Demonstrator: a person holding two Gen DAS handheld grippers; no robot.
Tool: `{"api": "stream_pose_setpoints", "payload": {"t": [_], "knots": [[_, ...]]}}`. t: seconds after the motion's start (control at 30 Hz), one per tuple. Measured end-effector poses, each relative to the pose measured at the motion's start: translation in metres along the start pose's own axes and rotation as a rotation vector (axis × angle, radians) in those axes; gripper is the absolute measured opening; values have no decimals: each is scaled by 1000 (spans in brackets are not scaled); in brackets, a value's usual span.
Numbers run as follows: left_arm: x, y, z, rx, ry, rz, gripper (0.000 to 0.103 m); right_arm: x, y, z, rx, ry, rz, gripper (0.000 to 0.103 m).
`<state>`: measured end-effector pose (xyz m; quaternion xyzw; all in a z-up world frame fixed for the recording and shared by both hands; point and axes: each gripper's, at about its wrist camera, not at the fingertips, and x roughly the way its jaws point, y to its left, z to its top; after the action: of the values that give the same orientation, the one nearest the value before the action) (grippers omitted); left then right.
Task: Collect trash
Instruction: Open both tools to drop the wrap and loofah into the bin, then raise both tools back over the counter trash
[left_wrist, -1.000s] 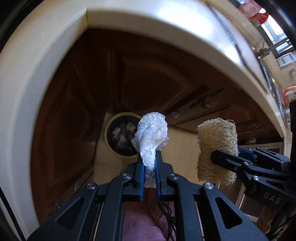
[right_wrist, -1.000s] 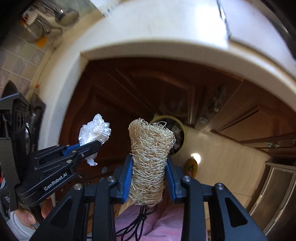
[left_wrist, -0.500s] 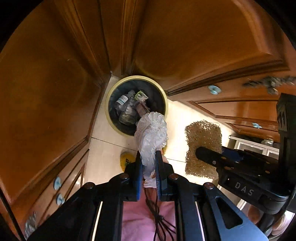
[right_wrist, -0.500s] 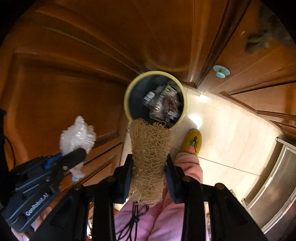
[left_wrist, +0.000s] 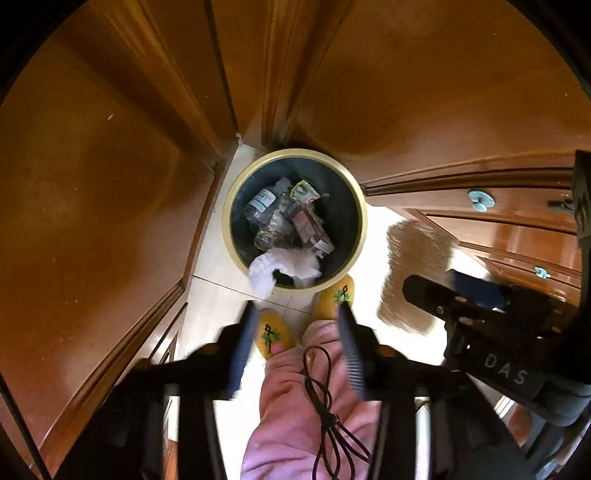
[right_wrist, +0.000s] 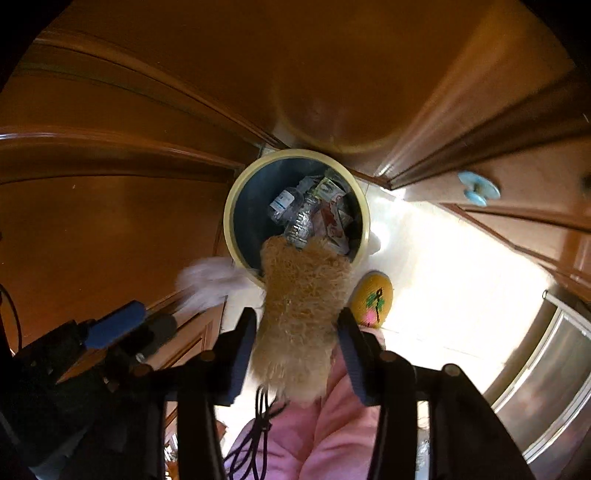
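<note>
My left gripper (left_wrist: 295, 314) has its jaws spread with nothing between them, and the crumpled white plastic bag (left_wrist: 284, 267) hangs over the near rim of the yellow-rimmed trash bin (left_wrist: 364, 229), which stands on the floor in the corner of the wooden cabinets (left_wrist: 92, 184) and holds bottles and wrappers. My right gripper (right_wrist: 297, 314) has its jaws parted around the loofah (right_wrist: 301, 310); whether they touch it I cannot tell, and its top overlaps the bin's near rim.

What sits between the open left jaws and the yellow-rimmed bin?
In the left wrist view: crumpled white plastic over the bin's near rim, and two yellow slippers on pale floor.
</note>
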<state>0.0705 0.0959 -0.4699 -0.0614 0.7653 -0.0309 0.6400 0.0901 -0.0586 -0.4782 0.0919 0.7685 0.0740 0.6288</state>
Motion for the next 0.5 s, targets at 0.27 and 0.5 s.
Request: {"api": "stream_pose_setpoints", "payload": {"t": [0.27,0.5], "knots": [[1,16,-1,-47,-26,27,64,-8,-3,3,-9,-23,2,70],[-17,8,-14,-6,-70,81,74,-17,-1,-9,-21,-48,-10,71]]}}
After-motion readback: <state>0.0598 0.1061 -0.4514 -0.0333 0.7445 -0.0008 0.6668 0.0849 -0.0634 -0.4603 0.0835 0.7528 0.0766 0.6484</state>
